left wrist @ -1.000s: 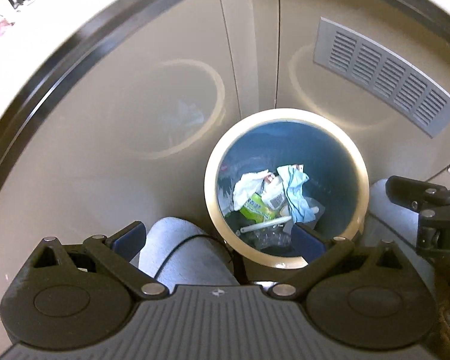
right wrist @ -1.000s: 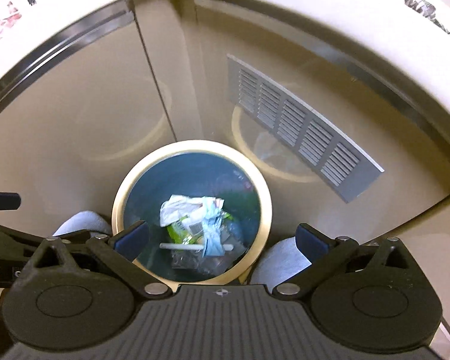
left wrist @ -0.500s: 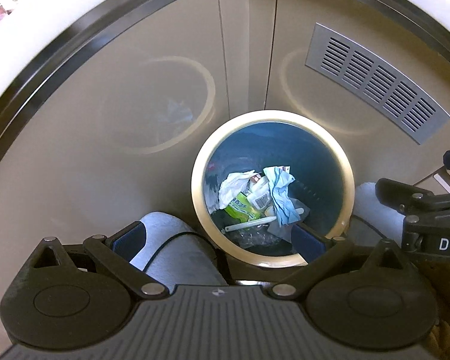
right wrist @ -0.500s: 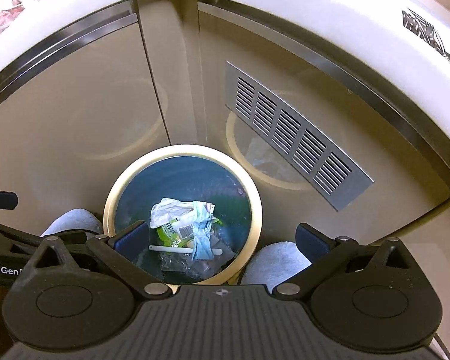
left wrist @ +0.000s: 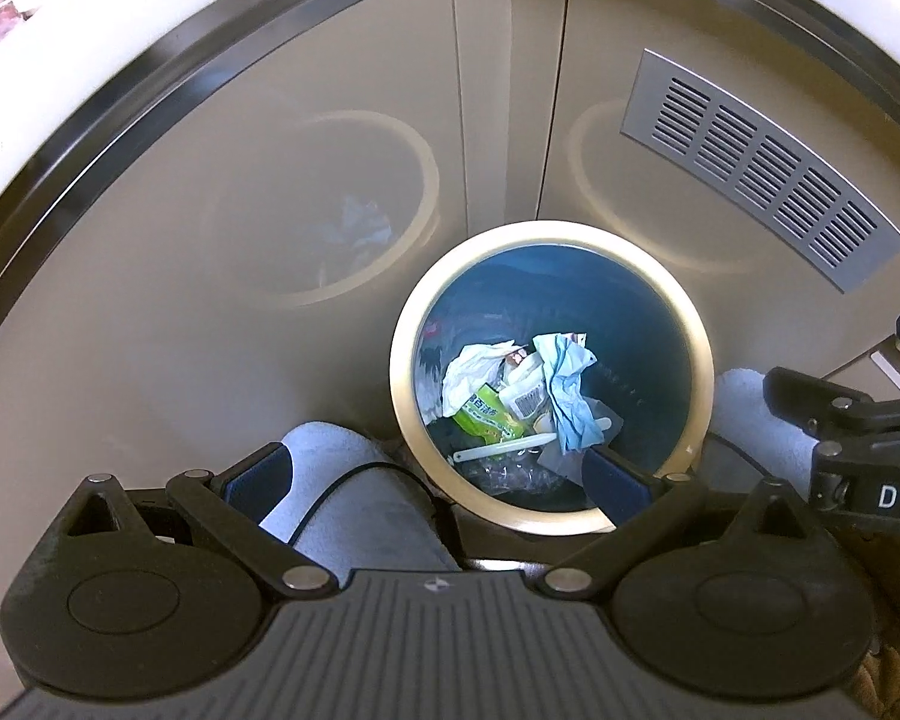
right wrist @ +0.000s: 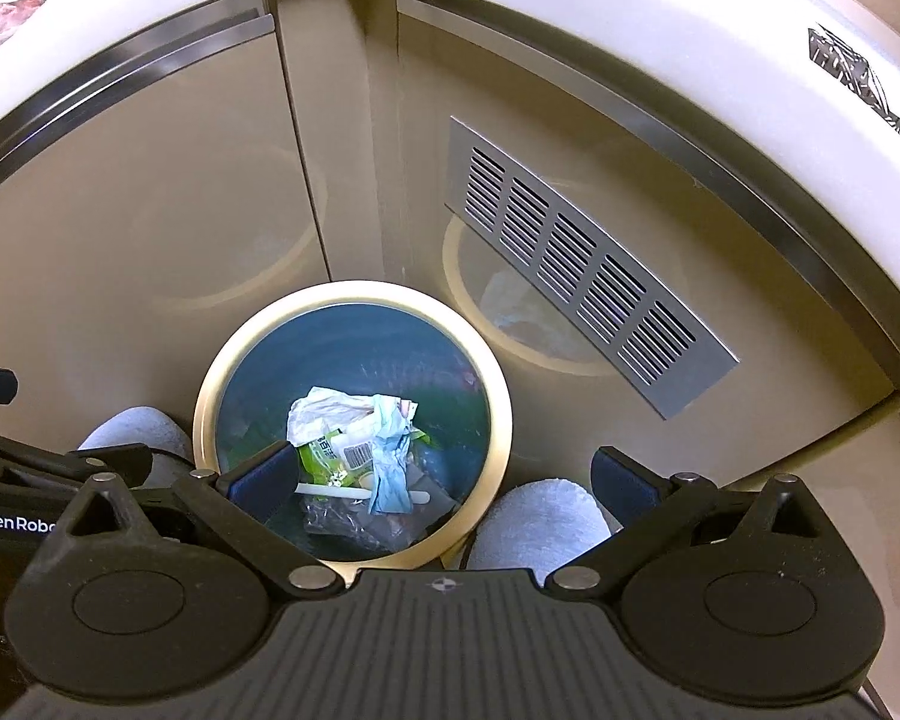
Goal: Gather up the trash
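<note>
A round bin with a cream rim (left wrist: 403,408) (right wrist: 501,420) and a blue liner stands on the floor in a cabinet corner. Inside lie crumpled white paper (left wrist: 471,363) (right wrist: 318,408), a green wrapper (left wrist: 489,417) (right wrist: 321,456), a light blue tissue (left wrist: 567,396) (right wrist: 390,468), a white stick (left wrist: 498,450) (right wrist: 330,489) and clear plastic. My left gripper (left wrist: 435,483) is open and empty above the bin's near left edge. My right gripper (right wrist: 444,480) is open and empty above the bin's near right edge. The right gripper also shows in the left wrist view (left wrist: 858,420).
Glossy beige cabinet doors (left wrist: 270,240) (right wrist: 150,240) meet in a corner behind the bin, under a white countertop (right wrist: 570,12). A metal vent grille (left wrist: 756,168) (right wrist: 582,270) is set in the right door. The person's grey slippers (left wrist: 354,492) (right wrist: 540,522) stand beside the bin.
Both grippers have risen and drawn back a little; the bin looks smaller and lower in both views. The trash in the bin has not moved.
</note>
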{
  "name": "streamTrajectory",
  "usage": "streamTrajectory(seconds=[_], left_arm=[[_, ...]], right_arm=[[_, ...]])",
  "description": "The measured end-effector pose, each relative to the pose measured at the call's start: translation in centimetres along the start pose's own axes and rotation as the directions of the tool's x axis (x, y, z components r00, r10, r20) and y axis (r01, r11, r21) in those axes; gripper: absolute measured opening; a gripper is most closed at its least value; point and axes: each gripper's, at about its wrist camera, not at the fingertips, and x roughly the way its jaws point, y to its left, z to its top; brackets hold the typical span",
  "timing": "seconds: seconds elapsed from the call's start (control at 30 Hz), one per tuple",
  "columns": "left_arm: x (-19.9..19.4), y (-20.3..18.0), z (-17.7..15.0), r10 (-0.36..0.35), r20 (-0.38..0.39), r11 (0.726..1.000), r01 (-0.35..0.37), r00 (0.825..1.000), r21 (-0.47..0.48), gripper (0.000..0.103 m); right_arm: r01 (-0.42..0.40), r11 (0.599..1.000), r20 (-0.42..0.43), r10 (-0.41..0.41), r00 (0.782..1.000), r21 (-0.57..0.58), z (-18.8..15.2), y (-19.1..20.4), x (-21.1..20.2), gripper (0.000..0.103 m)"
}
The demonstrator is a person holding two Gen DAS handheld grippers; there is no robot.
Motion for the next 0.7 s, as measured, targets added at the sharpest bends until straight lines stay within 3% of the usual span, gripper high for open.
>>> streamTrajectory(seconds=[0.7], left_arm=[[-0.06, 0.09, 0.19, 0.017, 0.001, 1.000, -0.017, 1.000, -0.010, 0.103]], right_arm=[[-0.006, 1.000, 0.007, 0.006, 1.000, -0.005, 0.07, 0.02, -0.13, 0.103]])
